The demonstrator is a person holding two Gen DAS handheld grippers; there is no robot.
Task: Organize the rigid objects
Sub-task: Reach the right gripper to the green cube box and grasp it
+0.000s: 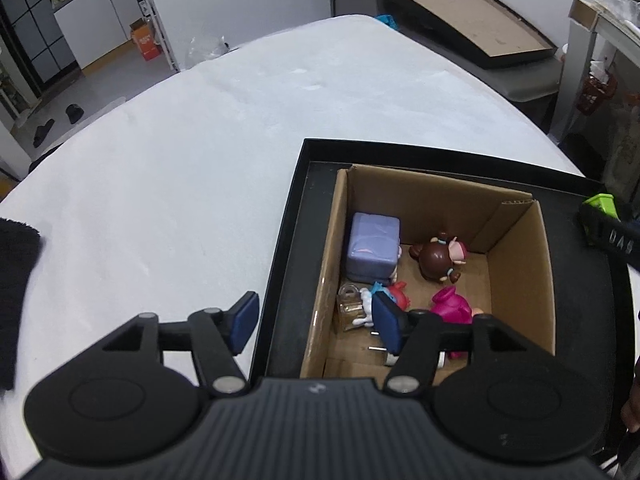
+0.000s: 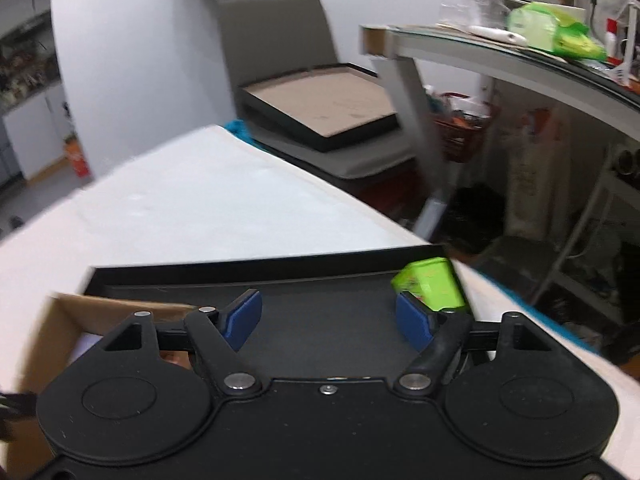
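The left hand-held gripper (image 1: 316,322) hangs with its jaws apart and nothing between them, straddling the near left wall of a cardboard box (image 1: 516,280): one blue pad sits outside over the black tray (image 1: 298,216), the other inside, just above a small blue-and-red figure (image 1: 390,298). The box stands in that tray on a white worktop (image 1: 200,140). Inside it lie a lilac block-shaped toy (image 1: 373,249) at the far left, a brown-haired doll figure (image 1: 440,258) beside it, a magenta figure (image 1: 454,306) nearer the camera, and a clear little bottle (image 1: 352,310) by the left wall — the gripper's right finger covers part of the blue-and-red figure and the magenta one, and a pale item with metal pins beneath it cannot be identified.

The right hand-held gripper (image 2: 330,326) is likewise open and empty over the tray's bare black floor (image 2: 328,344). A bright green box (image 2: 430,284) stands on the tray just beyond and outside the right pad, its lower edge hidden behind that finger; whether pad and box touch cannot be told — the view is smeared by motion blur. A corner of the cardboard box shows at lower left, its contents mostly hidden by the gripper body. In the left wrist view the green box and the right gripper's arm are cut off at the right edge
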